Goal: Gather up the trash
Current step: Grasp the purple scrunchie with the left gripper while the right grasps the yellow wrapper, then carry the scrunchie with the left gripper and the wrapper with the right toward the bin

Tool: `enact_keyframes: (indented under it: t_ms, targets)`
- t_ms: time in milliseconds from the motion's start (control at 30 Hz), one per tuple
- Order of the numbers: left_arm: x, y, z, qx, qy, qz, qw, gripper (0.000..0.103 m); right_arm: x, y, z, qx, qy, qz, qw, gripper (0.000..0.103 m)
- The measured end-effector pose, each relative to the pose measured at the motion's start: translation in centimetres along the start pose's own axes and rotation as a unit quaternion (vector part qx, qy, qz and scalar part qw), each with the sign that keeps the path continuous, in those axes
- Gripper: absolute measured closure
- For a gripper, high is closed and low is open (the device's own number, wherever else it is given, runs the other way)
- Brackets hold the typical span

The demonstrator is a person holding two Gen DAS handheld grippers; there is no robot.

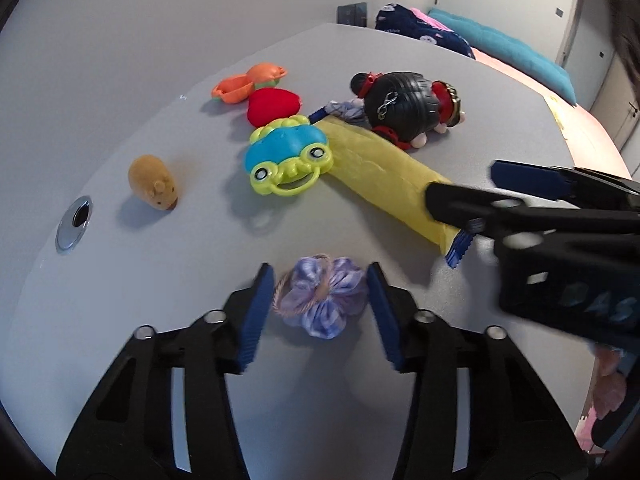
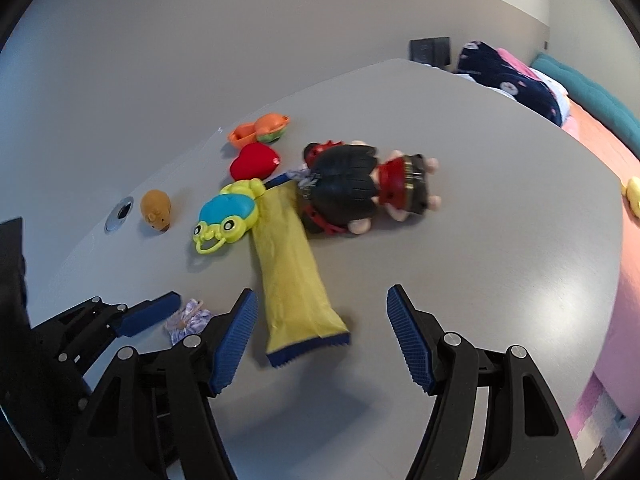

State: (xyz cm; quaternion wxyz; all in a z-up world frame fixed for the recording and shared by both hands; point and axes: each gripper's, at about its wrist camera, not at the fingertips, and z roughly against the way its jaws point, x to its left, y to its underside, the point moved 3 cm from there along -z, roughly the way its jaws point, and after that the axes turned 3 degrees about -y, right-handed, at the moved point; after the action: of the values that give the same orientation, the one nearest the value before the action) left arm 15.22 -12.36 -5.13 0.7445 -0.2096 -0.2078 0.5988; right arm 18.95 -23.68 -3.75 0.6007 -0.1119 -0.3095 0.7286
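Note:
A long yellow wrapper point(image 1: 384, 176) with blue serrated ends lies on the grey table point(image 1: 160, 360); it also shows in the right wrist view point(image 2: 292, 276). My right gripper point(image 2: 322, 332) is open, its jaws either side of the wrapper's near blue end, not touching it. It shows from the side in the left wrist view point(image 1: 460, 188). A crumpled purple scrunchie-like piece point(image 1: 324, 296) lies between the open jaws of my left gripper point(image 1: 320, 308), also seen in the right wrist view point(image 2: 186, 320).
Toys lie beyond: a doll with black hair point(image 1: 404, 108), a blue-green toy car face point(image 1: 288, 156), a red heart point(image 1: 272, 106), an orange plastic piece point(image 1: 248, 82), a tan mouse point(image 1: 154, 182). A metal grommet hole point(image 1: 74, 222) sits at left. A bed point(image 1: 500, 44) stands behind.

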Motion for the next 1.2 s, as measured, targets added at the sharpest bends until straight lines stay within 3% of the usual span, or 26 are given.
enact_keyframes:
  t_ms: [200,367,767,1200]
  targets:
    - [0.4,0.0,0.0,-0.014,-0.003,-0.002,0.9999,0.076,1.1,-0.3,-2.3,0.023,-0.001,0.022,0.999,0.052]
    - [1.0,0.1,0.0,-0.021,-0.006,0.003,0.9998,0.079,1.7,-0.4,-3.2,0.025,0.002,0.041,0.999,0.07]
    - [1.9,-0.2,1.1,-0.026,0.001,0.04,0.9988,0.081,2.0,-0.7,-0.5,-0.004,-0.018,0.038,0.999,0.07]
    - [-0.9,-1.6,4.0,-0.051,0.011,0.026,0.9983,0.081,-0.4,-0.3,4.1,-0.036,-0.018,0.017,0.999,0.07]
